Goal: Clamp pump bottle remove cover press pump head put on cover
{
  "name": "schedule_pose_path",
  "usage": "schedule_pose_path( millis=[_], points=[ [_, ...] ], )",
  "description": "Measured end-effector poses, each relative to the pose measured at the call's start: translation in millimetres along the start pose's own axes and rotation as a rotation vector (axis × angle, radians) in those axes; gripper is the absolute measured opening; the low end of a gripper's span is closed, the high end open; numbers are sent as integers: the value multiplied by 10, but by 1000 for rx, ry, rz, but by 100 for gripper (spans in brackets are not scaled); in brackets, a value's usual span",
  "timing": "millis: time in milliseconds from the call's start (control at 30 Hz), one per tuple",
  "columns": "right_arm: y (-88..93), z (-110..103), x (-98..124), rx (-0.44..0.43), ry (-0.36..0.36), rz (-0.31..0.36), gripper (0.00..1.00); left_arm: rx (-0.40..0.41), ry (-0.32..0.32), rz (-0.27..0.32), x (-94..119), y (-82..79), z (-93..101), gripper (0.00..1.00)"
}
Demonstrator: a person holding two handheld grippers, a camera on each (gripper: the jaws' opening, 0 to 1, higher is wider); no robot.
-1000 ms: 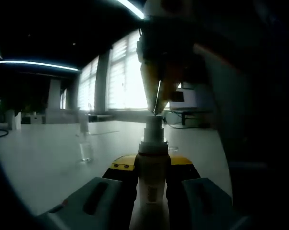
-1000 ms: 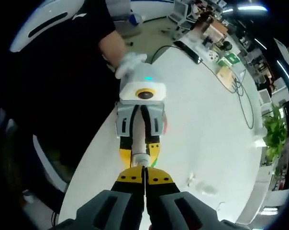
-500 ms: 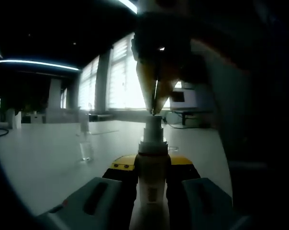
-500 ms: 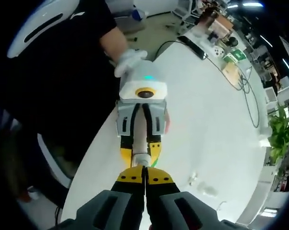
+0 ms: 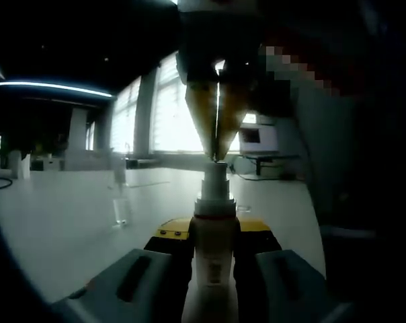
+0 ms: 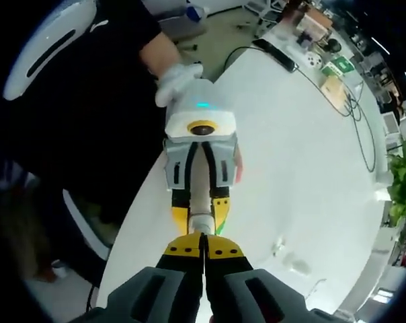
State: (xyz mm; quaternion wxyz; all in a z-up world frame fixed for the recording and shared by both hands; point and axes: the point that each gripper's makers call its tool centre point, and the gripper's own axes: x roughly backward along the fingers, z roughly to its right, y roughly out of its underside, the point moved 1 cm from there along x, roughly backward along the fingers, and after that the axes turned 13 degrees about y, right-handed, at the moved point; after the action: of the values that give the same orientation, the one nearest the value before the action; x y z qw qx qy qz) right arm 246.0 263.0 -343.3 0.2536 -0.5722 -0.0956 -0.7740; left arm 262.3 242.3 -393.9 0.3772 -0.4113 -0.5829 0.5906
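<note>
The bottle (image 5: 212,256) is taken as the landmark. In the left gripper view it is clamped upright between the two jaws of the left gripper (image 5: 213,259), which are closed against its sides. Above the white body, the collar and the pump head (image 5: 215,176) are seen bare, with no cover on them. The tips of the right gripper (image 5: 216,156) are brought down from above onto the top of the pump head; its jaws are pressed together with only a thin slit of light between them. Left of the bottle and farther off, a small clear cover (image 5: 120,212) is seen standing on the white table (image 5: 55,229), well apart from the bottle. Beyond the table, bright windows (image 5: 173,108) are seen behind the bottle.

In the right gripper view the right gripper (image 6: 204,237) is seen with its jaws shut tight, nothing gripped between them, and its tips are set on the pump head (image 6: 203,222). Just beyond, the bottle (image 6: 201,178) is held in the left gripper (image 6: 201,202), and behind that a gloved hand (image 6: 178,79) is seen. Right of the bottle, the clear cover (image 6: 278,247) is seen on the table (image 6: 304,155). Far beyond the bottle, a cable (image 6: 351,114) is laid across the table.
</note>
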Motion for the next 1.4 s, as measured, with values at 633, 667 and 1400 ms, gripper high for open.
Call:
schedule_pose_path(
  millis=[633,667,1400],
  points=[
    [-1,-45,4,-19,-6,-8,0,10,4,18,14,-51,9,13],
    [-1,-46,4,-20,-6,-7,0,10,4,18,13,-55,11,13],
    [2,-41,1,-25,-30,-30,0,6,11,26,17,-63,10,13]
  ],
)
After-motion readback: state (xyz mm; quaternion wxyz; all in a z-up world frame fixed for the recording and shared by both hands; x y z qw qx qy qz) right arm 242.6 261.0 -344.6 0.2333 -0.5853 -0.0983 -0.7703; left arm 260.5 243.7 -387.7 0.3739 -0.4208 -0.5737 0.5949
